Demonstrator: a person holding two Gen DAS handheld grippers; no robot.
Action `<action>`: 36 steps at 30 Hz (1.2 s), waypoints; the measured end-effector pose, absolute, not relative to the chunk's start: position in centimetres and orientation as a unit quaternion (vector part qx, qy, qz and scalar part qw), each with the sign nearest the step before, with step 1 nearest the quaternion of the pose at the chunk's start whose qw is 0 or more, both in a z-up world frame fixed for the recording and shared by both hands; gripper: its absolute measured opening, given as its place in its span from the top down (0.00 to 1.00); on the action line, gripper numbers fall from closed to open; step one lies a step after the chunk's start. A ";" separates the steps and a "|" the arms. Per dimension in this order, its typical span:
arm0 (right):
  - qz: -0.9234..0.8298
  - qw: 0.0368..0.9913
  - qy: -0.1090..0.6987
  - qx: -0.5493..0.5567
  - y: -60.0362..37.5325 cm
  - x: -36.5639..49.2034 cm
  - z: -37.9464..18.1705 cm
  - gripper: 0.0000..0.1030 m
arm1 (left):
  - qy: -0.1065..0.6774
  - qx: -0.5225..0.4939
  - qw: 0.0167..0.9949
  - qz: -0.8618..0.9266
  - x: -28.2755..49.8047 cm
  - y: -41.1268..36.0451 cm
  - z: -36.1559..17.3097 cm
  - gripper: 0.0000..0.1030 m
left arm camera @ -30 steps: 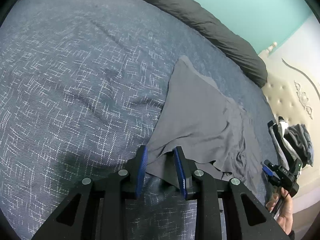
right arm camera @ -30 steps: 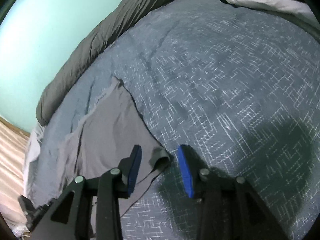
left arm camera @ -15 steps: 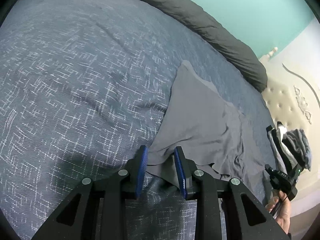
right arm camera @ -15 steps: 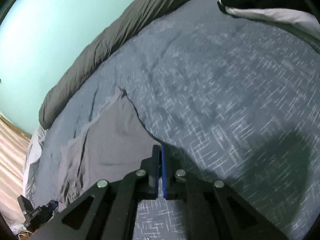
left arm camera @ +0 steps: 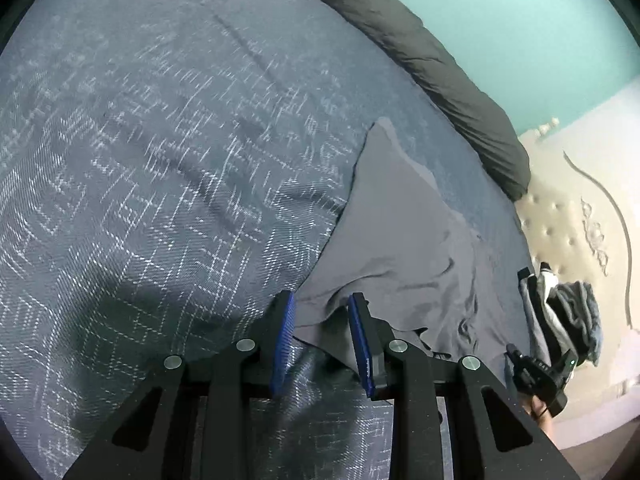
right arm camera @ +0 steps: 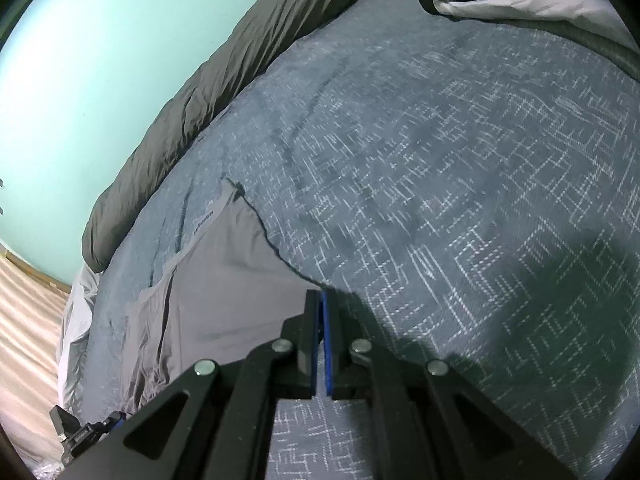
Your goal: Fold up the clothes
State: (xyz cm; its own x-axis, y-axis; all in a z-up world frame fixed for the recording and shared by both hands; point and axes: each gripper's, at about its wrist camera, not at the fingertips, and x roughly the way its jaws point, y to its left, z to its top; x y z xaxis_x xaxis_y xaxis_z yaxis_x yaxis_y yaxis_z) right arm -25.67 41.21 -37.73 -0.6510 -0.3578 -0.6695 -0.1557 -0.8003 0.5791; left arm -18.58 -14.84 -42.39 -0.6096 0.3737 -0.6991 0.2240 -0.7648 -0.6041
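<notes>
A grey garment lies spread flat on a bed covered by a blue-grey patterned bedspread. The left hand-held gripper has its blue-padded fingers apart, straddling a raised fold at the garment's near edge. The right hand-held gripper has its fingers pressed together, pinching the garment's near corner. A dark rolled duvet runs along the far edge of the bed beneath a turquoise wall. A pile of other clothes sits by the cream padded headboard
</notes>
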 end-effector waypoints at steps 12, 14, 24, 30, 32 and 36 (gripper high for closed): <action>-0.849 0.062 -0.325 0.412 41.3 -25.8 -37.8 0.98 | -0.353 -0.429 0.015 0.832 -17.4 -16.5 -42.3 0.72; -0.848 0.063 -0.328 0.412 41.3 -25.8 -37.9 0.98 | -0.345 -0.434 0.019 0.832 -17.6 -16.2 -42.5 0.72; -0.849 0.067 -0.326 0.410 41.0 -26.0 -37.7 0.98 | -0.293 -0.434 0.014 0.852 -18.6 -14.6 -41.8 0.98; -0.852 0.068 -0.326 0.404 41.5 -26.3 -37.4 0.98 | -0.298 -0.417 -0.004 0.859 -18.1 -16.5 -41.3 0.98; -0.850 0.065 -0.328 0.407 41.7 -26.4 -37.7 0.98 | -0.301 -0.421 -0.007 0.856 -18.2 -16.9 -41.7 0.98; -0.844 0.061 -0.334 0.414 41.8 -26.7 -38.4 0.98 | -0.303 -0.434 -0.004 0.849 -18.7 -16.8 -42.6 0.98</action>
State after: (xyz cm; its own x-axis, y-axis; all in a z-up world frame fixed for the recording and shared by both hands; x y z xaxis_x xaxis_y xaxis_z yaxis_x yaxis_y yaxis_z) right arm -26.71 41.83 -38.42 -0.6492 -0.3794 -0.6593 -0.1748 -0.7691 0.6147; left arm -18.73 -16.76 -42.63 -0.6239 0.2560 -0.7384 0.2693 -0.8165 -0.5107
